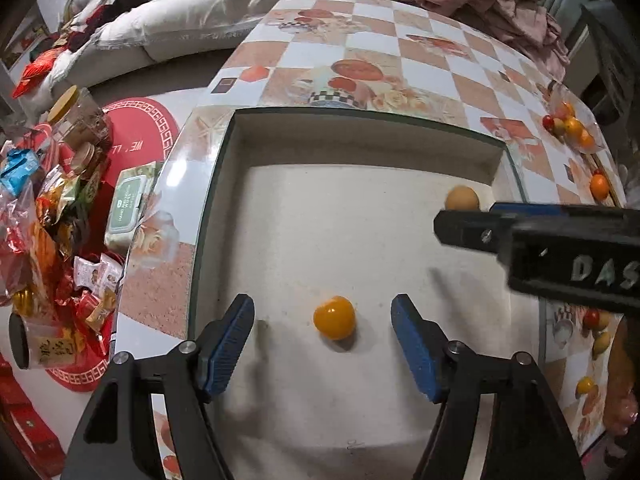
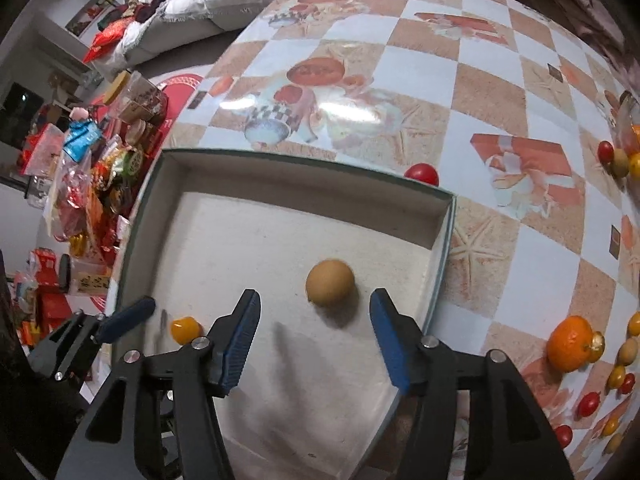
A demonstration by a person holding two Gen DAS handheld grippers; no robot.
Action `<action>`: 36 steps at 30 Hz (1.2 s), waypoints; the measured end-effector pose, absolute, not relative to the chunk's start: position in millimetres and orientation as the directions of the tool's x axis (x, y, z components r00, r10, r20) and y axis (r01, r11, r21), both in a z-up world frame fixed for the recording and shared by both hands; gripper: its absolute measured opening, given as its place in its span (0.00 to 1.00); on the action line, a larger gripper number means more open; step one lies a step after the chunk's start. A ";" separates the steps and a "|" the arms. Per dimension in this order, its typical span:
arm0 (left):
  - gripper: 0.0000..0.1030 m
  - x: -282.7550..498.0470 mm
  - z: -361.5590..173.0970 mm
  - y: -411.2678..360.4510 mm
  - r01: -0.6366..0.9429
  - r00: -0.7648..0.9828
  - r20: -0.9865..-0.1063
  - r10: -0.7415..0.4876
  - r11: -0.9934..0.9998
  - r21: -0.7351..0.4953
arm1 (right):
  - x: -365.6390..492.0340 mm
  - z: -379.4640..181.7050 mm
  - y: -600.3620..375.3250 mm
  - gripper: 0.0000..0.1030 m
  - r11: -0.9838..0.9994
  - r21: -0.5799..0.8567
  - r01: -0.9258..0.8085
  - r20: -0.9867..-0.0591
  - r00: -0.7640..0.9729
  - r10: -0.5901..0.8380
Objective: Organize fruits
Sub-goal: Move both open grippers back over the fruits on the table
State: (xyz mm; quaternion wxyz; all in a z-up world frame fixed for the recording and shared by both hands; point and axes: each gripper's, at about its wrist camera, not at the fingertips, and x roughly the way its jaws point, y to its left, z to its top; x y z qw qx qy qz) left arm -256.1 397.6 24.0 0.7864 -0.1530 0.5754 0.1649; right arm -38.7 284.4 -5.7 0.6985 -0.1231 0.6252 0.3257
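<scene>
Your left gripper (image 1: 322, 318) stands open low in its frame, the yellow fruit (image 1: 334, 317) lying free between the blue pads on the white floor of the box (image 1: 360, 118). Your right gripper (image 2: 315, 314) is open too, with the brown round fruit (image 2: 330, 282) loose just ahead of its pads. Only the right view shows the red tomato (image 2: 421, 174) behind the box's far rim and the mandarin (image 2: 570, 343) at lower right. Both boxed fruits look nearly round, so no long axis can be told.
</scene>
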 end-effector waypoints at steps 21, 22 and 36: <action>0.70 -230.8 60.7 311.5 -0.290 0.300 -0.953 0.041 0.956 -0.049 | -36.0 52.0 154.6 0.77 0.866 0.218 -0.451 -0.931 0.168 0.323; 0.70 -228.1 62.7 305.7 -0.278 0.304 -0.952 0.039 0.959 -0.050 | -36.3 51.7 144.6 0.77 0.875 0.211 -0.436 -0.933 0.177 0.314; 0.70 -186.4 58.1 205.7 -0.089 0.289 -0.956 -0.050 0.993 -0.079 | -47.8 33.0 10.4 0.77 0.962 0.160 -0.221 -0.962 0.182 0.202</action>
